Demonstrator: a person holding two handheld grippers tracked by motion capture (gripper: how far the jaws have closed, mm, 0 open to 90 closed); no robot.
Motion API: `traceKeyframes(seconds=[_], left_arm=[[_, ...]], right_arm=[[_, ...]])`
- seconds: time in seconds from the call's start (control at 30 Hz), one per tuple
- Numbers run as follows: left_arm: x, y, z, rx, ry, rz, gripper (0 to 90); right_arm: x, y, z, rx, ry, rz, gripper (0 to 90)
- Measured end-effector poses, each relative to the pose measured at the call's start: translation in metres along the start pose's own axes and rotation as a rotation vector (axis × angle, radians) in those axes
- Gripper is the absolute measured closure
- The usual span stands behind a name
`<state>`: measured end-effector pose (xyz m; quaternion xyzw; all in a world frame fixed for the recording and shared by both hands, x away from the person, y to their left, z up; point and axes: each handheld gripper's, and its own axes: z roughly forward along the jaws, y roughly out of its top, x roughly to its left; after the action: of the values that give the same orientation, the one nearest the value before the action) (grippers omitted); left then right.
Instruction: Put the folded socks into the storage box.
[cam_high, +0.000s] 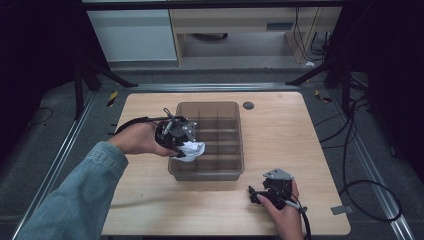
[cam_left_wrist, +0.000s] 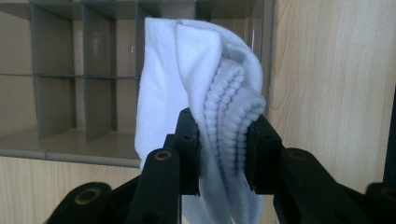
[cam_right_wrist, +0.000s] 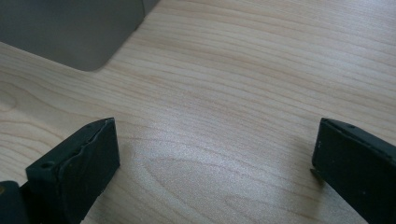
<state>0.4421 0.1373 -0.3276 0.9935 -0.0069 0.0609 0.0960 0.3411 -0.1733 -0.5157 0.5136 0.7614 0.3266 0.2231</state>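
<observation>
Fingers (cam_left_wrist: 189, 140) of the left gripper (cam_left_wrist: 223, 154) are clamped on a white sock (cam_left_wrist: 187, 84), whose ribbed cuff is pinched between them while the rest of the fabric is bunched and folded above. From the high view, the left gripper (cam_high: 186, 148) is seen at the near-left part of a translucent grey divided organizer bin (cam_high: 235, 172), with the sock (cam_high: 191, 150) held over the bin's left wall, above the compartments there. The bin is set near the middle of the wooden bench (cam_high: 280, 125). Fingers (cam_right_wrist: 79, 163) of the right gripper (cam_right_wrist: 215, 158) are spread wide with nothing between them, and bare wood grain is seen beneath. The right gripper (cam_high: 256, 194) is held low over the near-right part of the bench, just near of the bin's near-right corner (cam_right_wrist: 88, 60) and apart from it.
</observation>
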Motion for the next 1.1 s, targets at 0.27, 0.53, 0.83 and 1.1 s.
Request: traceKeyframes(seconds=[0.27, 0.53, 0.83, 1.1], left_arm=[[0.0, 0.001, 0.01, 0.015, -0.018, -0.003, 69.1], [-0.004, -0.005, 0.021, 0.037, -0.041, -0.011, 69.0], [-0.004, -0.012, 0.034, 0.06, -0.064, -0.029, 68.8], [-0.003, -0.011, 0.043, 0.075, -0.086, -0.028, 68.7]], right_arm=[[0.0, 0.0, 0.0, 0.0, 0.0, 0.0, 0.9], [0.0, 0.0, 0.0, 0.0, 0.005, 0.001, 0.9], [0.0, 0.0, 0.0, 0.0, 0.003, 0.0, 0.9], [0.0, 0.0, 0.0, 0.001, 0.004, 0.001, 0.9]])
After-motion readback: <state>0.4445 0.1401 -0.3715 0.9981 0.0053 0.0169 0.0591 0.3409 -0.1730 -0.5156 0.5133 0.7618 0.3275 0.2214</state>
